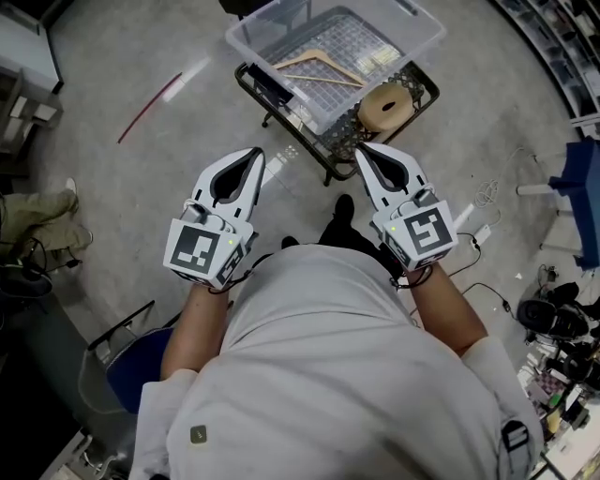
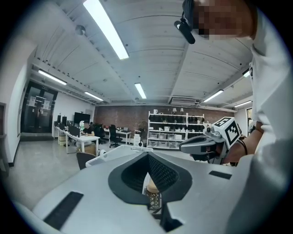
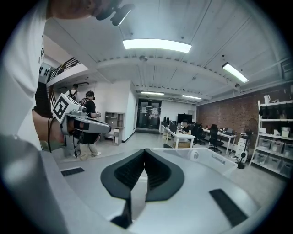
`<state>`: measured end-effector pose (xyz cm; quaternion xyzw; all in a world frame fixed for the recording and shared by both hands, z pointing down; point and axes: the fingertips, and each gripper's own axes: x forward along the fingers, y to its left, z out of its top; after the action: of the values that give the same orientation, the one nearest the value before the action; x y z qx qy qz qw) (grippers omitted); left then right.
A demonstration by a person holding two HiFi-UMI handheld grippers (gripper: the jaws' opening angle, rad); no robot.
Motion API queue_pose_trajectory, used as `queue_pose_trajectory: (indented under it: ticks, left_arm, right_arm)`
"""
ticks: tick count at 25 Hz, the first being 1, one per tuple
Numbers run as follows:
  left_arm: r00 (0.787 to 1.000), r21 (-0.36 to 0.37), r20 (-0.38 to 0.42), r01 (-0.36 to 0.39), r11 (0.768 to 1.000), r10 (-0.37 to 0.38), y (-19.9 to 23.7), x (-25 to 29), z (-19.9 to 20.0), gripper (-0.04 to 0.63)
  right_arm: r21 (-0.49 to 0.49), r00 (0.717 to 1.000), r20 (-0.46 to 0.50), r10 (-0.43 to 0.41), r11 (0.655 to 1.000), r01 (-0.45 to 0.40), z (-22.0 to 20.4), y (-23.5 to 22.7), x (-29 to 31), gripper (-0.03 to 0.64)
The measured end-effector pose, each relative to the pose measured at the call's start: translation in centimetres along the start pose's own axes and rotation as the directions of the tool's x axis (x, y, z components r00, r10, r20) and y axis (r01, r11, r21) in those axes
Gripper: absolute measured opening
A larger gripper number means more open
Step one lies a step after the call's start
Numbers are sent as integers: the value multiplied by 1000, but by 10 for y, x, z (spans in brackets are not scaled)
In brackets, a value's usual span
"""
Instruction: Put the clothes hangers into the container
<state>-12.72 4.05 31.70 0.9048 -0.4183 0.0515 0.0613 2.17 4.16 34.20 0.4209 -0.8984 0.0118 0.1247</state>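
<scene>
Head view, nearest first: one pale shirt low in frame, two bare forearms, and two grippers held out side by side, well apart, one marker cube on each. On the left gripper, fingers pressed together at the tips, nothing pinched. Same in the left gripper view, with only a narrow slit lower down between the pads and a bit of wire grid and something tan visible through it. On the right gripper, fingers likewise pressed shut and empty, the two dark pads meeting along one line in the right gripper view. Beyond the tips, on the concrete floor, one black wire cart. On it, one tan roll at the near right corner and one clear plastic container. Inside the container, flat on the bottom, what looks like two wooden clothes hangers: one toward the far wall, the other just beside it on the near side. Off to the left on the floor, one red rod. Off to the right, one white power strip with loose cables.
</scene>
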Motion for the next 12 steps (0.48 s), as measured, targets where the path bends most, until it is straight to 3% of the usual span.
queue_pose_trajectory:
  ticks: [12]
  left_arm:
    - [997, -2, 24, 75, 997, -75, -16, -62, 4, 17]
  right_arm:
    - [-8, 996, 8, -87, 996, 87, 3, 54, -50, 18]
